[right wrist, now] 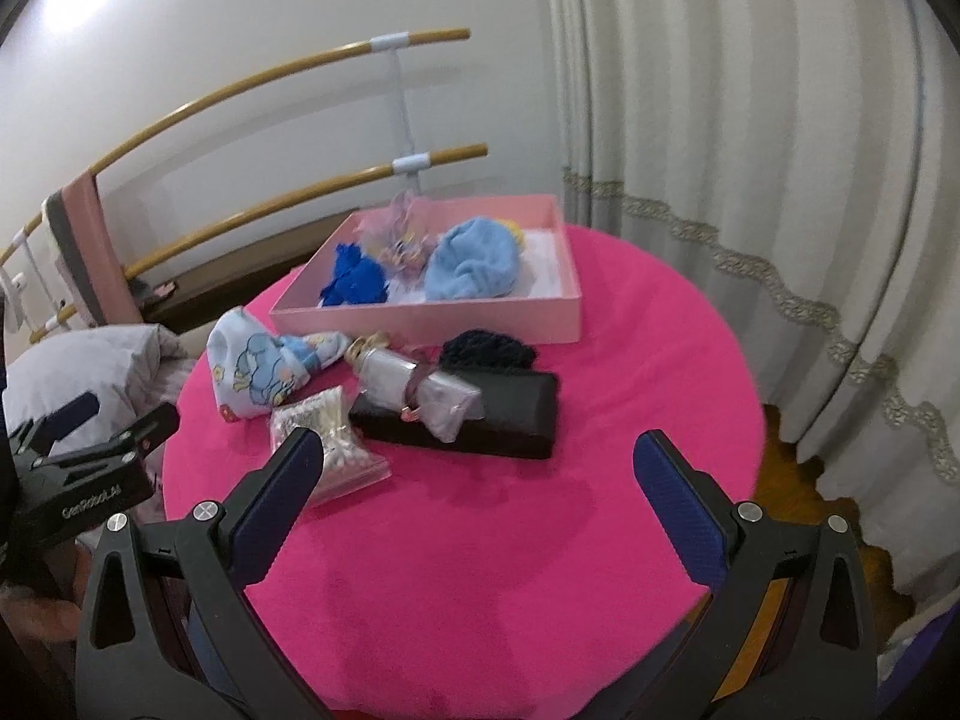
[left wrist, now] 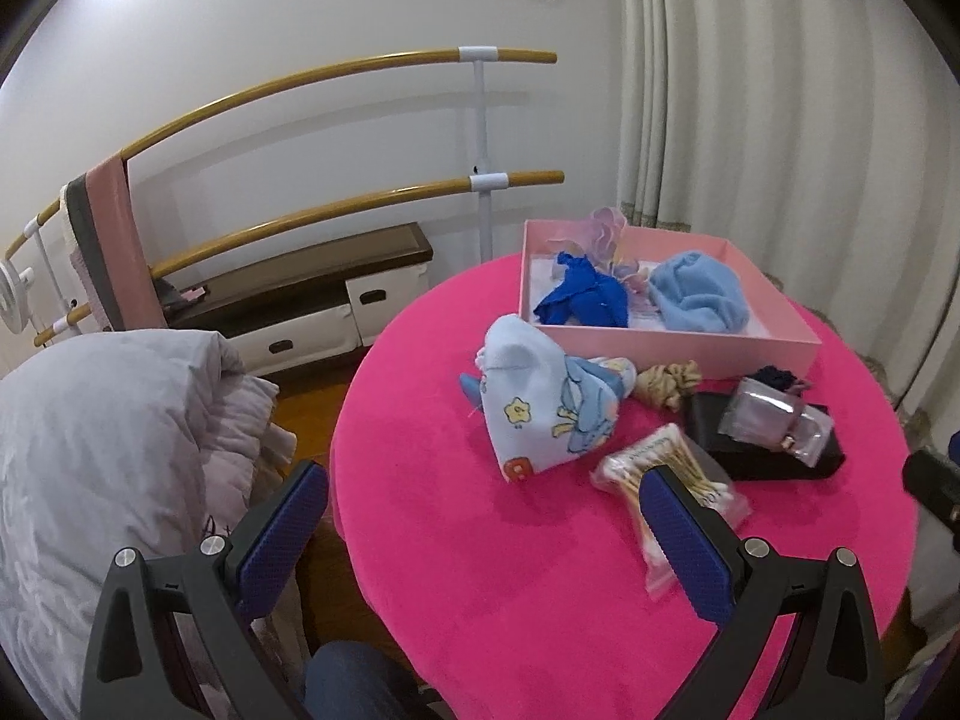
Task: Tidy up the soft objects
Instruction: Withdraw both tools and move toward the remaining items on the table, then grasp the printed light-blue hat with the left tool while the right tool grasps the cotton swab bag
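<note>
One pink box (right wrist: 420, 324) stands on one round table (right wrist: 480, 540). Inside the box are three soft items: one blue cloth (right wrist: 354, 282), one pale blue towel (right wrist: 474, 270), one lilac scrunchie (right wrist: 402, 246). Outside the box, on the table, are six items: one printed cloth (right wrist: 258, 366), one beige scrunchie (left wrist: 666, 384), one dark scrunchie (right wrist: 486, 351), one swab bag (right wrist: 336, 450), one black case (right wrist: 510, 414), one clear packet (right wrist: 420, 393).

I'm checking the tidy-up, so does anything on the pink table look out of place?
Yes. The cartoon-print cloth lies crumpled outside the pink box, unlike the blue cloths inside. A clear packet sits askew on the black case.
</note>
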